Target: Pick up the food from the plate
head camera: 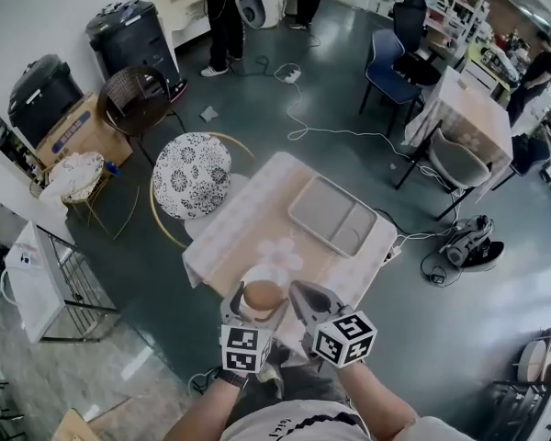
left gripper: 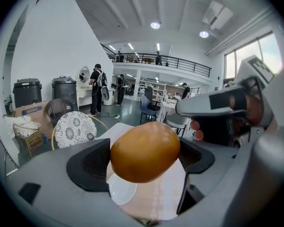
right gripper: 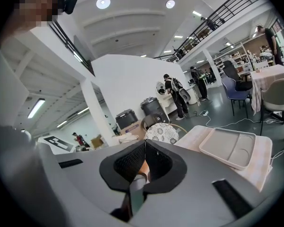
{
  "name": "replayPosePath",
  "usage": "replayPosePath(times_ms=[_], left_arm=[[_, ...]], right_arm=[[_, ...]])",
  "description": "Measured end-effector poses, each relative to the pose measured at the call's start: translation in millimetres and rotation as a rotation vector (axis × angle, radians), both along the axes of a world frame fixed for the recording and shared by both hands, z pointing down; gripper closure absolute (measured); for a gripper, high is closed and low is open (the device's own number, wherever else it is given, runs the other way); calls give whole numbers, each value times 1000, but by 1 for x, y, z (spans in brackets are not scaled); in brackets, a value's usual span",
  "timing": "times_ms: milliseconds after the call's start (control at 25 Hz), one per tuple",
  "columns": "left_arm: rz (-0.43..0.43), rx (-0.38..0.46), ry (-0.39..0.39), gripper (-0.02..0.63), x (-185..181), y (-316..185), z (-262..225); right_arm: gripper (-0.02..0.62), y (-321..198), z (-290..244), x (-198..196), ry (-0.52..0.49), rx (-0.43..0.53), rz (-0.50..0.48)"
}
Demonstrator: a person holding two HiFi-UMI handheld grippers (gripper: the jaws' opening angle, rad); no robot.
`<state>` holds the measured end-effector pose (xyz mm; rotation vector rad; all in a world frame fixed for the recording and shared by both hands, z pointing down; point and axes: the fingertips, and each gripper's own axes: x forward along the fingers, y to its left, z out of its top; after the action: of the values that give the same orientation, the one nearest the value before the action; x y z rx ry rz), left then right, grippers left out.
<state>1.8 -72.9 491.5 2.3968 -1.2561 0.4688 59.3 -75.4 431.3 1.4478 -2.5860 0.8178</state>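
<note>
Left gripper [head camera: 256, 298] is clamped on the food [left gripper: 145, 151], a smooth brown roundish piece. In the left gripper view it sits squarely between the two dark pads, one pad on each side.

The food is low centre in the head view, at the near edge of the table [head camera: 257, 214]. It is over the white plate [left gripper: 122, 190]. In the left gripper view the plate rim shows below and left of the food. We can't tell for sure whether the food is clear of the plate or still touching it.

Right gripper [right gripper: 145, 144] has its jaws closed, tips meeting, and nothing is held between them. In the head view it sits just right of the left one, close beside the food. In the left gripper view it fills the right side, with the person's fingers [left gripper: 198, 134] wrapped under it.

Marker cubes are at the bottom of the head view, left [head camera: 240, 348] and right [head camera: 344, 336].

Tray [head camera: 335, 214] is an empty-looking compartment tray at the far right corner of the table, well apart from the plate. It is also at right in the right gripper view.

A patterned round chair [head camera: 191, 175] stands just left of the table. Two dark bins [head camera: 133, 33] are at the upper left by the wall.
</note>
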Motion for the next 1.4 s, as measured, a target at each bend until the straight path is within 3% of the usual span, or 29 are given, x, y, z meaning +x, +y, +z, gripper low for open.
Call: replayPosePath(times_ms=[400,1000,1400], left_arm=[[-20,46,23,167,-22,-4,-70],[-36,96,140,167,-41,-1,-154],[-55,141,170,167,-49,0,-177]], right_arm=[[580,-11,-37,-16,3,55,-30],[580,-26,-93,-31,44,156,-60],[580,-27,-113,-37,92,210,-86]])
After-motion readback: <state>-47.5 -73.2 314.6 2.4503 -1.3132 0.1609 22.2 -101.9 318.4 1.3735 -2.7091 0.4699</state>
